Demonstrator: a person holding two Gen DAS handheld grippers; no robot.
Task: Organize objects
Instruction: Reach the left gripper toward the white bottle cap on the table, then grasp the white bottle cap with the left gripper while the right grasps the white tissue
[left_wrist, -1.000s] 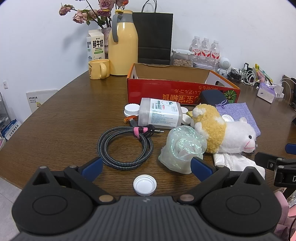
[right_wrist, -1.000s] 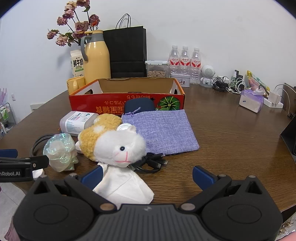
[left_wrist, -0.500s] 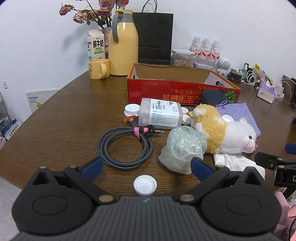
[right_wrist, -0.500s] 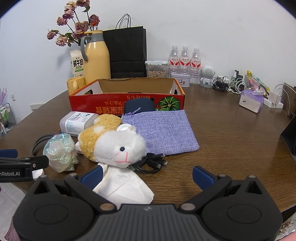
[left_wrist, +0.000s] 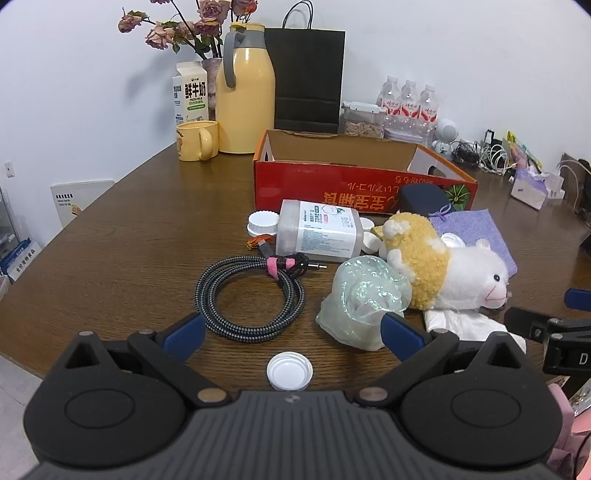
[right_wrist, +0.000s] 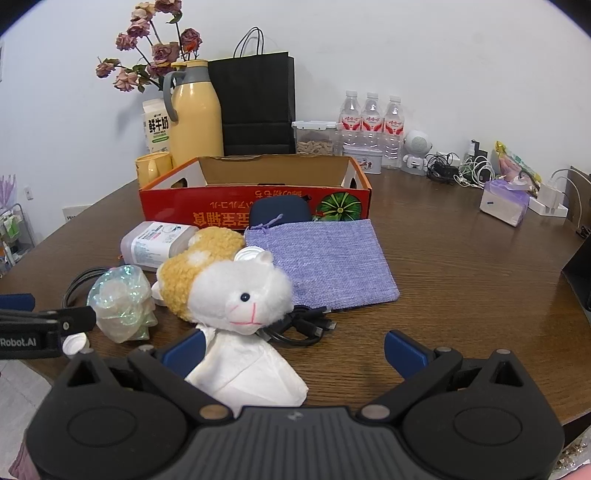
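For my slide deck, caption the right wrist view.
Open right gripper hovers over white tissue before plush toy, purple pouch and red box.

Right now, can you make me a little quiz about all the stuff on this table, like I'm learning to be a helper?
1. True or false: the red box already has the plush toy inside it.
2. What lies between the fingers of the left tool? A) white cap B) yellow mug C) purple pouch
3. Fill in: the plush toy's chin rests on a white ____.

Key
1. False. The toy lies on the table, in front of the box.
2. A, the white cap. The tool is open and not gripping it.
3. Tissue. The right tool is open over it.
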